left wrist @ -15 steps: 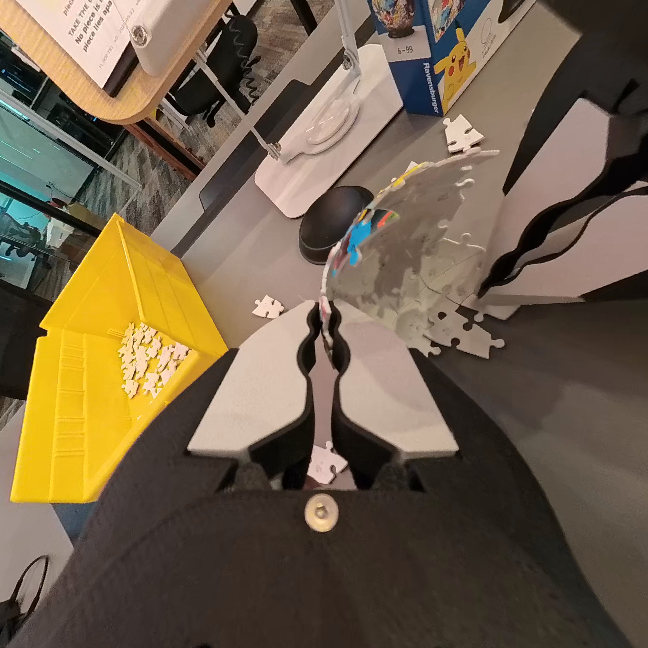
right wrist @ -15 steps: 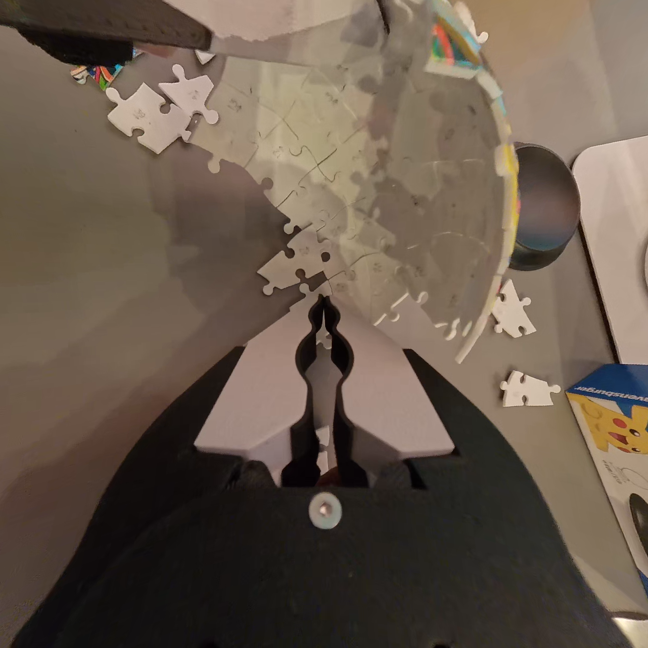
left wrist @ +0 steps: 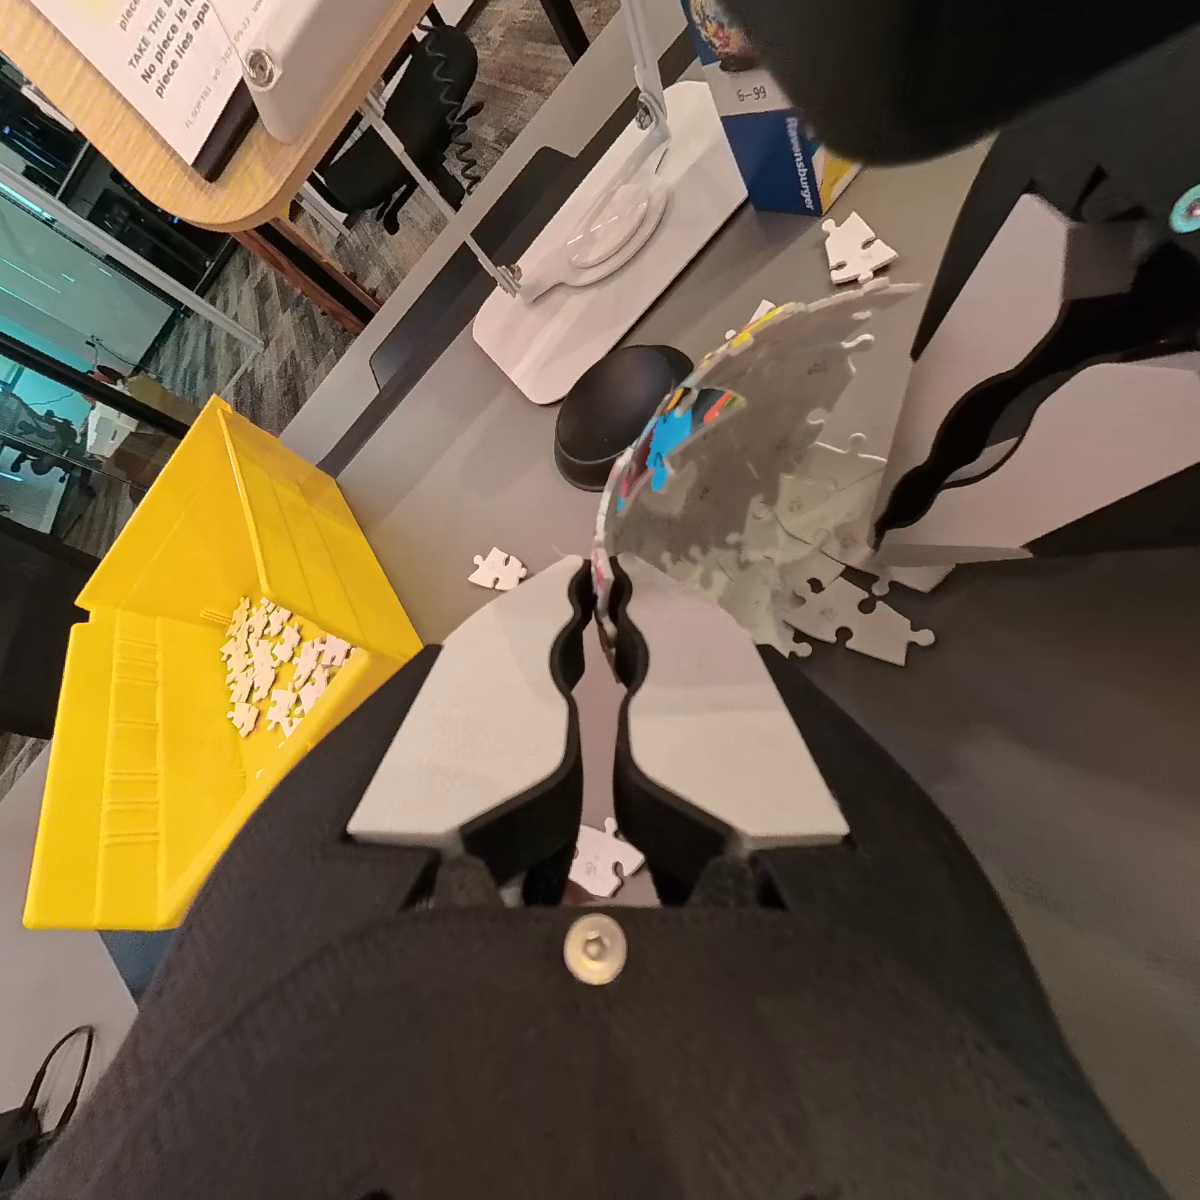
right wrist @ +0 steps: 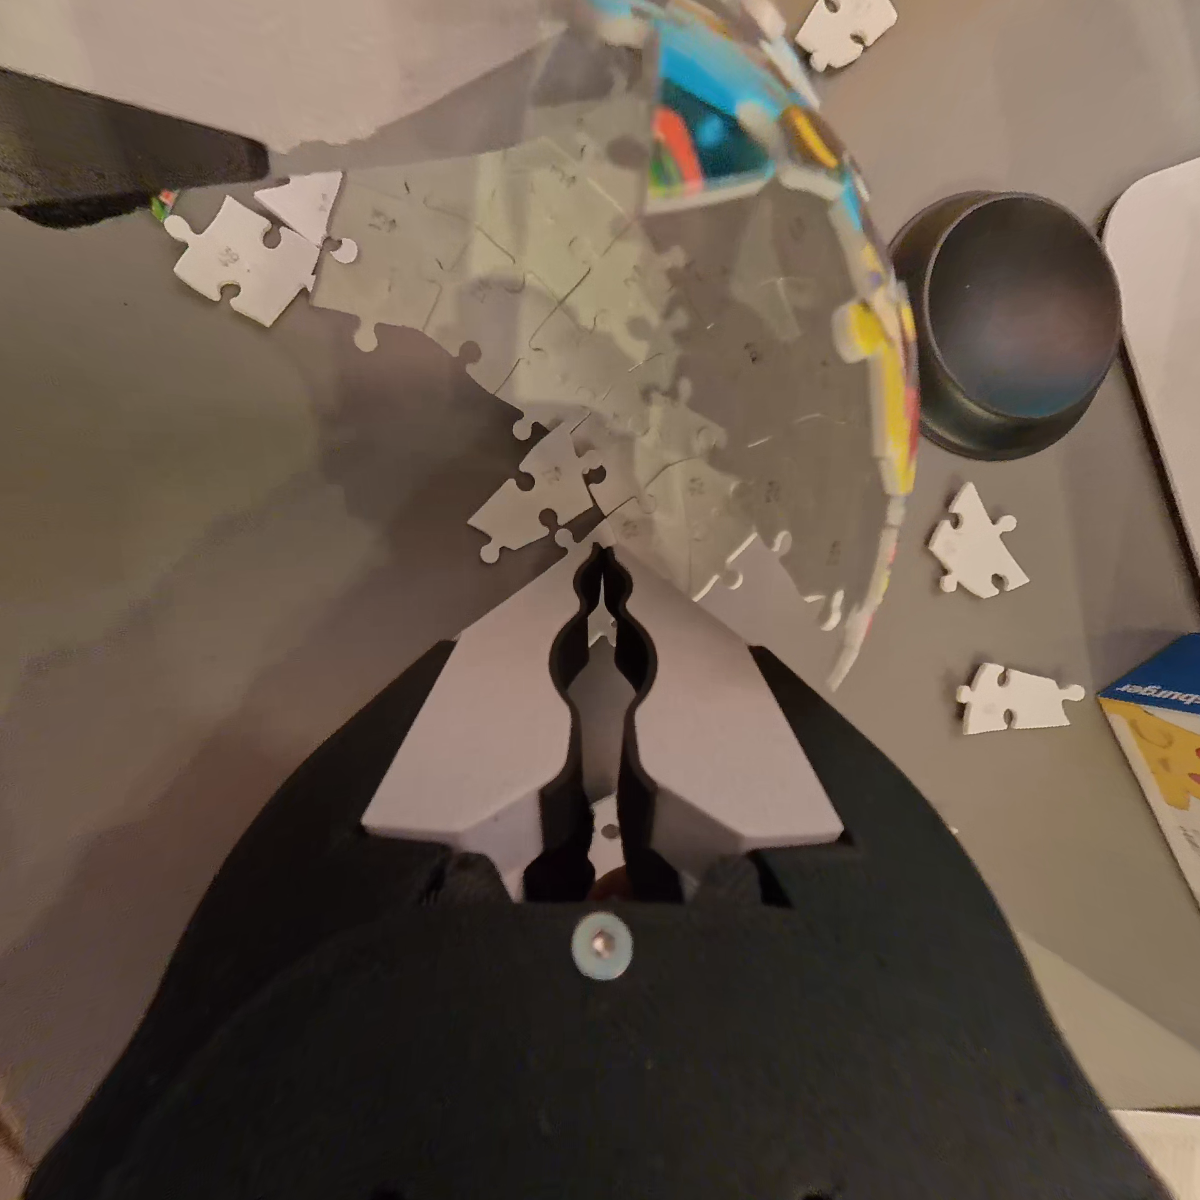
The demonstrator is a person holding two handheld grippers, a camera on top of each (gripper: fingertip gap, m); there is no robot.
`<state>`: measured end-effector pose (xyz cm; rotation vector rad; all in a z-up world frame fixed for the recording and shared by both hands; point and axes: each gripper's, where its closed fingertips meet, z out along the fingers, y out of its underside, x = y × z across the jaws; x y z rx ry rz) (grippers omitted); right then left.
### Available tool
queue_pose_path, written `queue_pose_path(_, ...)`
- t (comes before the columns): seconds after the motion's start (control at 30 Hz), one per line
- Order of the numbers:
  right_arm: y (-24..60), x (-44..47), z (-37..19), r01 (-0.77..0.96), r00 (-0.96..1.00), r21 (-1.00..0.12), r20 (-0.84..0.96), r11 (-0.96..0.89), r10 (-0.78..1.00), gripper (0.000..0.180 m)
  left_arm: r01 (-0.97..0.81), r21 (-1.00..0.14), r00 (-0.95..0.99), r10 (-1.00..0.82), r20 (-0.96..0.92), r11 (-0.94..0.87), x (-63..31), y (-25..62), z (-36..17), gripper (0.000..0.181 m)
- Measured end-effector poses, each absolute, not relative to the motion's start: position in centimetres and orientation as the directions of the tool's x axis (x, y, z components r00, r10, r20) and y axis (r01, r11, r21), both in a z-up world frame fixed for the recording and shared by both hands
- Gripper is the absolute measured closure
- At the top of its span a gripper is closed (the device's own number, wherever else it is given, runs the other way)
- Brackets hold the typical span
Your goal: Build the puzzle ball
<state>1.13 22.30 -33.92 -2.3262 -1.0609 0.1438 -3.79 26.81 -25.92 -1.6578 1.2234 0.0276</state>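
Left gripper (left wrist: pixel 602 587): clamped narrow on the rim of the half-built puzzle ball (left wrist: pixel 766 467), gripping the shell edge-on at its 7 o'clock side. Purpose, as judged: to keep the curved shell raised and steady so that its open edge stays reachable.

Right gripper (right wrist: pixel 604 558): tips pinched together at the shell's ragged lower edge (right wrist: pixel 623 519), seemingly nipping a piece there; whether that piece is already seated cannot be told. Likely step: pressing a piece into the gap along the edge.

Shell held between both grippers over the grey table (right wrist: pixel 195 519), hollow white side toward the right wrist view, printed side outward.

Black stand (right wrist: pixel 1013 337) at 2 o'clock of the shell in the right wrist view, empty, presumably reserved for the finished ball. Loose pieces (right wrist: pixel 974 552) at 4 o'clock, near for pickup. Yellow bin (left wrist: pixel 195 649) at 9 o'clock in the left wrist view, holding the remaining stock of pieces. Puzzle box (left wrist: pixel 779 156) at 1 o'clock.

Caution: excess squeeze may pop joints apart.
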Motion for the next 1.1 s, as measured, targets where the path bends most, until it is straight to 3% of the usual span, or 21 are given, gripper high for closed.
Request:
queue_pose_path(0.57, 23.0, 1.0, -34.0, 0.598, 0.732, -0.573, 0.106, -0.561, 0.673, 0.18, -0.724, -0.689, 0.478, -0.69, -0.543, 0.04, -3.8, 27.0, -26.0, 0.177)
queue_pose_path(0.83, 22.0, -0.9, -31.9, 0.586, 0.688, -0.666, 0.107, -0.462, 0.718, 0.18, -0.72, -0.693, 0.495, -0.685, -0.534, 0.02, -4.2, 27.3, -26.2, 0.177)
queue_pose_path(1.1, 21.2, -2.1, -33.8, 0.655, 0.638, -0.614, 0.137, -0.44, 0.758, 0.18, -0.719, -0.695, 0.495, -0.686, -0.533, 0.021, -4.1, 27.3, -26.1, 0.177)
